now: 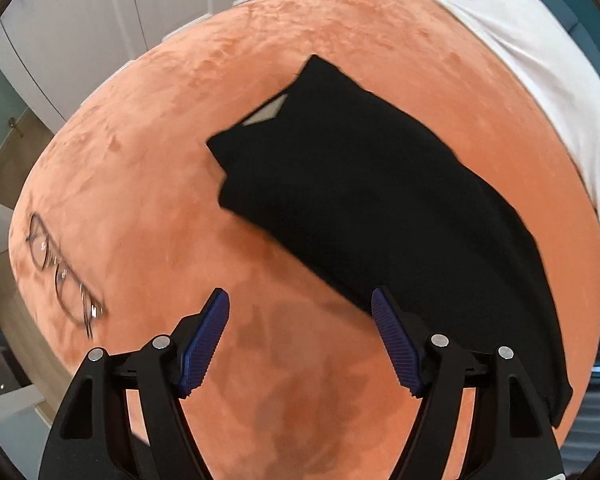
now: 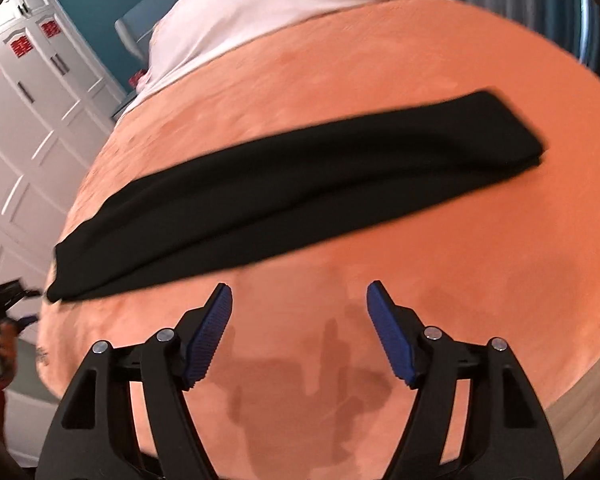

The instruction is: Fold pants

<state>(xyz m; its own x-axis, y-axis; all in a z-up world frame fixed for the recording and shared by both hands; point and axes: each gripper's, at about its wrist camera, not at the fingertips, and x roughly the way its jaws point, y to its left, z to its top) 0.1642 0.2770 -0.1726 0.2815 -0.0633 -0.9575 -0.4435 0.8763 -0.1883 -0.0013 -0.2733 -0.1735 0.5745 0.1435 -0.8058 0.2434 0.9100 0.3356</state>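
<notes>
Pants (image 1: pixel 372 200), black, lie folded into one long narrow strip flat on the orange bed cover (image 1: pixel 160 140), which I see beyond both sets of fingers. Left gripper (image 1: pixel 300 344): fingers spread apart, nothing between them; the strip's edge passes behind the right-hand fingertip. Right gripper (image 2: pixel 299 336): fingers apart, empty, strip just ahead. Eyeglasses (image 1: pixel 64 276) lie left of the left fingers.

- Pants (image 2: pixel 284 196): black, folded lengthwise into a long narrow strip, legs stacked.
- Lay flat across orange bedspread (image 2: pixel 420 80); light label showed at waistband end.
</notes>
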